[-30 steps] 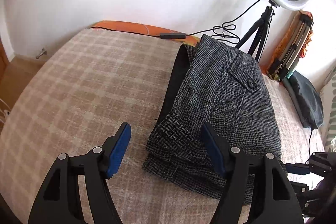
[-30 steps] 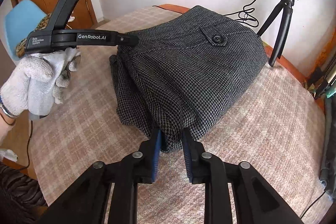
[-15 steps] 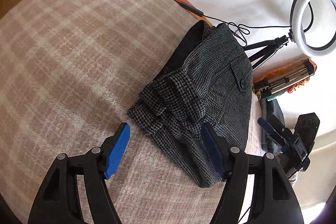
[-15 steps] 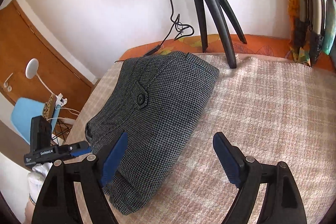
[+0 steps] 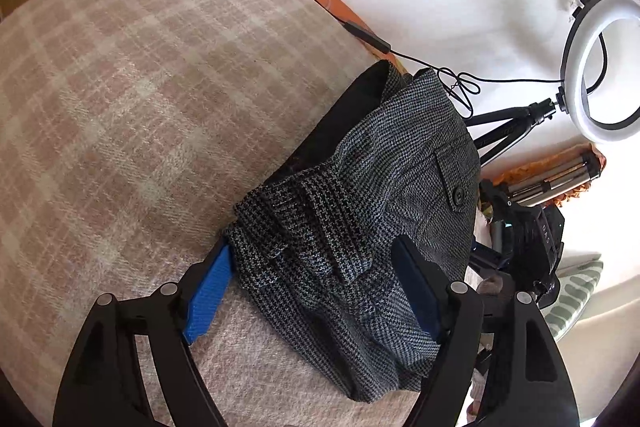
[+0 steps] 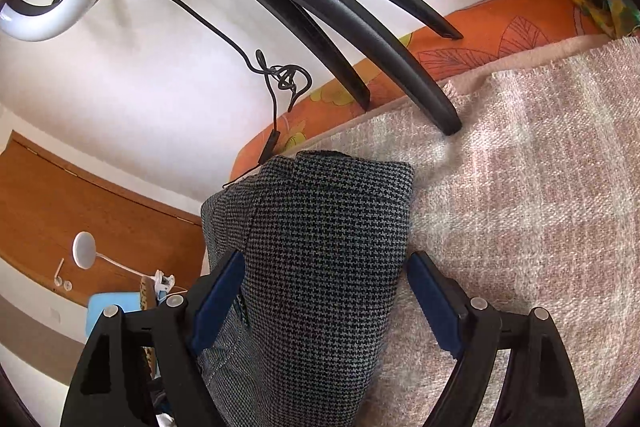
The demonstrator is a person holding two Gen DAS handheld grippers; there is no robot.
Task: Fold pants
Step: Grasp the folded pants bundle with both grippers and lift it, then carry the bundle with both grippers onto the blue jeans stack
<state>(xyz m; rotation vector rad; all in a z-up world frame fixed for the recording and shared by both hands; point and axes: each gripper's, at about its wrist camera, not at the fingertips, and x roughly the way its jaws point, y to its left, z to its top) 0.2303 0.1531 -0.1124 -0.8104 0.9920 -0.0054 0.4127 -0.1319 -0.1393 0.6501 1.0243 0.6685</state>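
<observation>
Grey houndstooth pants [image 5: 360, 219] lie folded in a thick bundle on a beige plaid blanket [image 5: 140, 87], button pocket facing up. My left gripper [image 5: 316, 287] is open, its blue pads straddling the cuff end of the bundle. In the right wrist view the pants [image 6: 320, 267] fill the space between the pads of my right gripper [image 6: 324, 299], which is open and straddles the bundle's folded edge. Neither gripper pinches the cloth.
A ring light [image 5: 600, 67] on a black tripod [image 6: 340, 7] stands at the bed's far edge, its cable [image 6: 280, 79] hanging near the pants. Orange bedding [image 6: 500, 27] lines the wall. A wooden door [image 6: 80, 207] and blue chair [image 6: 108, 311] lie beyond the bed.
The right gripper let go of the pants' corner, opened, and moved over the bundle's far folded edge. The left gripper moved forward so its open pads straddle the cuff end.
</observation>
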